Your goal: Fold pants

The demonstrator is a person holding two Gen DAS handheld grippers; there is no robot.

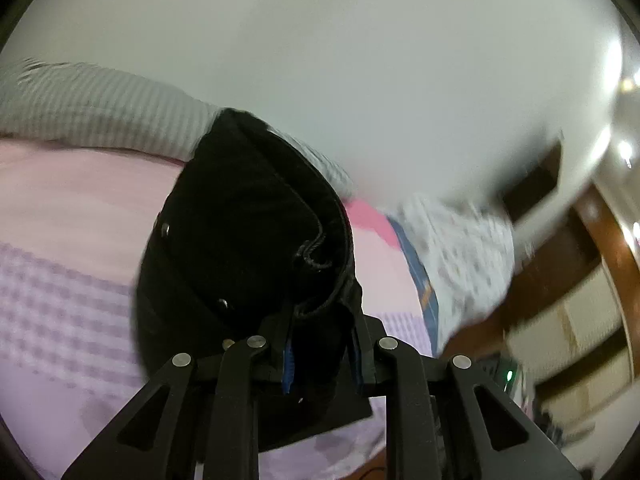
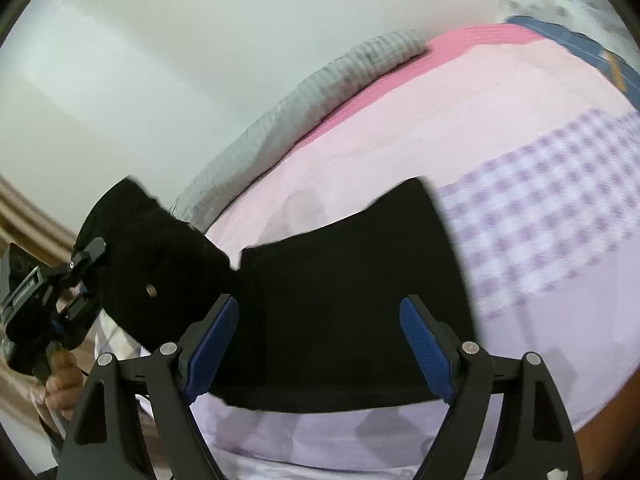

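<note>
The black heavy-cloth pants [image 2: 344, 304] lie on the pink and lilac checked bedspread [image 2: 540, 208], directly ahead of and beneath the right two-finger claw [image 2: 320, 344]. That claw stands wide open, its blue ribbed pads [image 2: 426, 352] spread above the cloth and holding nothing. The flat part of the garment runs crosswise in front of it, from a squared end far to the claw's right toward a raised bunch at its left.

That raised end sits in the left two-finger claw [image 1: 320, 344], whose jaws are closed on a thick fold of the pants with rivets and a seam showing just beyond the tips; the cloth rises up and away from this claw, clear of the bedspread.

So the left claw has the lifted end, and the free flat end is nearer the right claw, slightly to its right. The next move likely turns on the right claw pinning or taking that flat end while the left carries its end across.
</note>
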